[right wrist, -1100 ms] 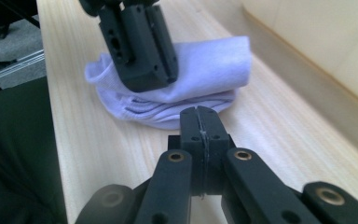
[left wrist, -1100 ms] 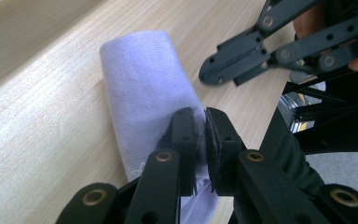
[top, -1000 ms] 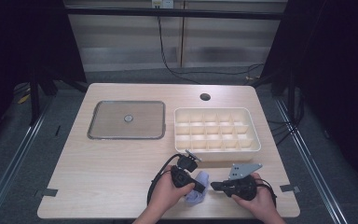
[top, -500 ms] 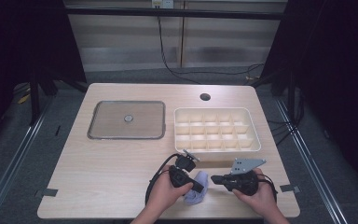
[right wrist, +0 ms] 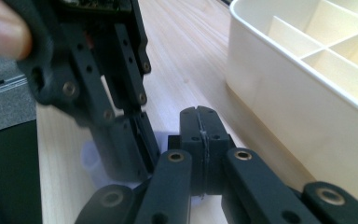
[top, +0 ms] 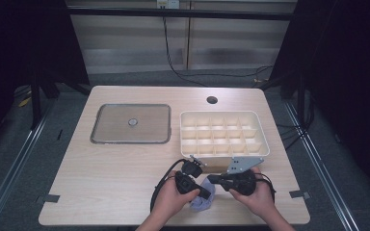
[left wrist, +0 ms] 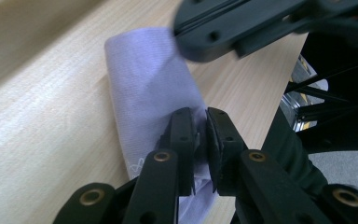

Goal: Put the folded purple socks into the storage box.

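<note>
A pale lavender cloth [left wrist: 144,79] lies folded on the wooden table [top: 120,178] near the front edge, between the person's hands; it is also in the high view [top: 201,201]. My left gripper [left wrist: 198,135] is shut on the cloth's near end, fabric pinched between its pads. In the high view the left gripper [top: 203,192] points right, toward the other hand. My right gripper [right wrist: 199,123] has its jaws pressed flat together, with no fabric showing between them. It hovers just above the cloth [right wrist: 91,161], tip to tip with the left gripper [right wrist: 98,93]. From above, the right gripper [top: 212,179] points left.
A white tray [top: 224,153] with several compartments stands just beyond the hands, its wall [right wrist: 307,88] close on the right gripper's right. A grey square lid [top: 131,123] with a centre knob lies at the back left. A cable hole [top: 212,100] is at the far edge.
The right gripper has lifted slightly and drawn a little away from the table's front edge, jaws still together. The left gripper keeps its hold on the cloth and stays put.
</note>
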`<state>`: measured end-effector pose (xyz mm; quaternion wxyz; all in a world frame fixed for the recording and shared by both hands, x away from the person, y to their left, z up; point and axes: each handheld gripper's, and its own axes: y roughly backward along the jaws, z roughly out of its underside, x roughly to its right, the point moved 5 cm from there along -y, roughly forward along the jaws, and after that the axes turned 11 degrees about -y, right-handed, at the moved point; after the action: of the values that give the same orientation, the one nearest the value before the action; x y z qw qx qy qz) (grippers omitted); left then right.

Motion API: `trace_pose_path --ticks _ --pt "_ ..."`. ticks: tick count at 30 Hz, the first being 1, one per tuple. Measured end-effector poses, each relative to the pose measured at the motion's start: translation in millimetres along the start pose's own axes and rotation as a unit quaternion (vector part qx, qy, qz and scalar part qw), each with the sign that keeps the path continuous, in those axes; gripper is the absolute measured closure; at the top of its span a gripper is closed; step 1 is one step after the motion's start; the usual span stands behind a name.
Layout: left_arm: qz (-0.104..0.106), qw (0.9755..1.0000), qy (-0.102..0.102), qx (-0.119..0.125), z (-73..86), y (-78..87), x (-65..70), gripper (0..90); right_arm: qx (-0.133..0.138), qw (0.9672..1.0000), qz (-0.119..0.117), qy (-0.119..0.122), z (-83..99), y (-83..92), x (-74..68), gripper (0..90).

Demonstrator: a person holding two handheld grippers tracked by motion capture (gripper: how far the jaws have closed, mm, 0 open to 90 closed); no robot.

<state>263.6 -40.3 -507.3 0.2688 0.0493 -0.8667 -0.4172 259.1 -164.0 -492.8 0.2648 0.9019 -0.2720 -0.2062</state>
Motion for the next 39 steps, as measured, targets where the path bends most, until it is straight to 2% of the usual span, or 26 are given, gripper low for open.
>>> trace_pose_path --ticks 3,6,8,12,16,21,26,27,28,29,32,34,37,39 --pt "-0.006 0.9999 -0.008 -0.003 0.8 -1.9 1.8 82.2 -0.02 0.9998 0.005 0.004 8.2 -10.1 -0.5 90.0" --pt "-0.008 0.9999 -0.01 0.001 1.5 -3.3 1.8 82.2 -0.026 0.9996 0.005 0.004 14.1 -12.4 1.3 90.0" --pt "-0.01 0.9999 -0.012 -0.005 1.4 -2.9 2.4 82.2 -0.033 0.9994 0.006 -0.001 19.3 -13.2 3.4 90.0" --pt "-0.014 0.9998 -0.014 -0.004 0.2 -3.4 4.2 81.5 -0.031 0.9995 0.005 -0.004 24.1 -15.3 6.2 90.0" --pt "-0.007 0.9999 -0.014 0.0 -1.1 -0.5 5.5 78.7 -0.028 0.9996 0.002 -0.007 25.1 -15.7 6.8 90.0" --pt "-0.003 0.9997 -0.022 0.006 -3.7 10.7 7.7 76.7 -0.024 0.9997 0.002 -0.008 26.1 -15.6 7.7 90.0" --pt "-0.019 0.999 -0.013 0.039 -10.5 33.8 -0.2 78.1 -0.023 0.9996 -0.001 -0.013 26.6 -15.5 7.4 90.0" --pt "-0.024 0.9989 -0.011 0.039 -10.6 35.7 -1.7 78.5 -0.025 0.9996 0.001 -0.014 26.9 -15.1 7.5 90.0" --pt "-0.024 0.9989 -0.012 0.038 -10.5 34.8 -2.4 79.4 -0.023 0.9996 -0.001 -0.014 26.9 -15.4 7.1 90.0" --pt "-0.028 0.9991 -0.017 0.026 -9.1 32.2 -3.2 79.5 -0.023 0.9996 -0.001 -0.013 26.9 -15.4 7.0 90.0" --pt "-0.03 0.9992 -0.018 0.02 -6.2 21.0 -1.8 80.0 -0.024 0.9997 0.0 -0.011 26.8 -15.8 6.8 90.0" --pt "-0.032 0.9992 -0.022 0.005 -2.9 13.0 -2.2 80.2 -0.022 0.9997 0.001 -0.013 27.1 -15.8 7.0 90.0" --pt "-0.038 0.9992 -0.016 0.0 1.7 2.1 -2.3 81.4 -0.02 0.9997 0.0 -0.014 27.5 -15.9 7.0 90.0" --pt "-0.039 0.999 -0.02 -0.001 3.1 1.4 -2.3 81.8 -0.021 0.9997 0.0 -0.013 27.8 -15.9 6.5 90.0"
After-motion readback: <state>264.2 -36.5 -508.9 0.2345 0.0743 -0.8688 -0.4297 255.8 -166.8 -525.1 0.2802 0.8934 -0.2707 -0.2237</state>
